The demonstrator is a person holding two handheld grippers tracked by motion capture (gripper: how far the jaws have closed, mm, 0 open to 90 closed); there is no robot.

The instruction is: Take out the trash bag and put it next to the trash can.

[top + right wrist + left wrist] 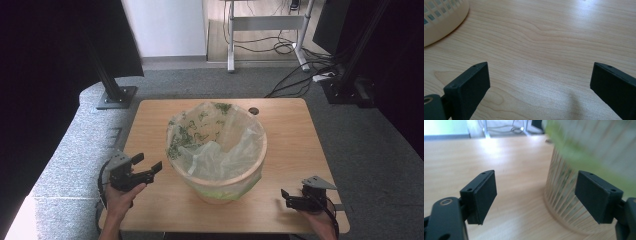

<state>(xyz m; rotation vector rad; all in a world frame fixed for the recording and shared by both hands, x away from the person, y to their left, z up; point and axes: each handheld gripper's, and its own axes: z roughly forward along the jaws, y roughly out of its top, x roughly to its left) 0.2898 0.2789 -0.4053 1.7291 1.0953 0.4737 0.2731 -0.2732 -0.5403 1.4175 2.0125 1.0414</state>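
Observation:
A cream slatted waste basket (227, 182) stands at the middle of the wooden table (150, 125), lined with a translucent bag (215, 145) printed with green leaves. My left gripper (148, 162) is open just left of the basket, near the table's front left. In the left gripper view the left gripper (536, 178) has nothing between its pads, and the basket's wall (562, 195) stands close behind the right jaw. My right gripper (286, 198) is open at the front right, apart from the basket. The right gripper (540, 72) frames bare wood, with the basket (441, 20) at the upper left.
A small dark hole (253, 110) marks the table's far edge. Grey carpet (70, 150) surrounds the table. Black stand bases (116, 96) sit at the far left and far right. A desk frame (267, 22) with loose cables (300, 70) stands behind.

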